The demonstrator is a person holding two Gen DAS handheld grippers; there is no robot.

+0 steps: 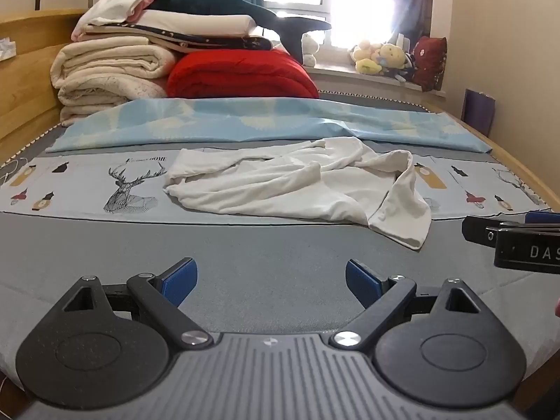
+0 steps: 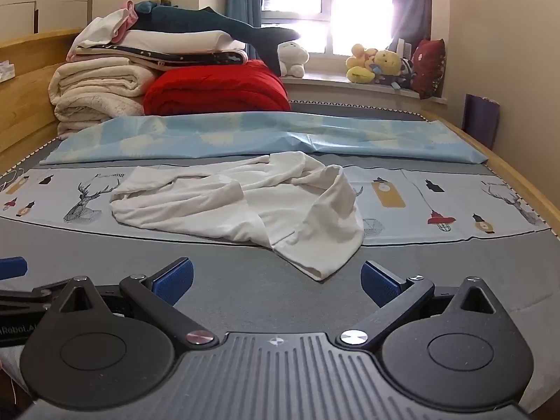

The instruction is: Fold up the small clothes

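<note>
Both my left claw (image 1: 271, 281) and right claw (image 2: 276, 281) gape wide, empty. The white garment (image 2: 245, 203) looks soft, light, floppy; I'd pinch its near hem corner.

Bare grey bed (image 1: 266, 245) lies open between the near edge and the crumpled white garment (image 1: 297, 189); folded blankets (image 1: 112, 70) and red quilt (image 1: 241, 73) block the far-left corner.
</note>
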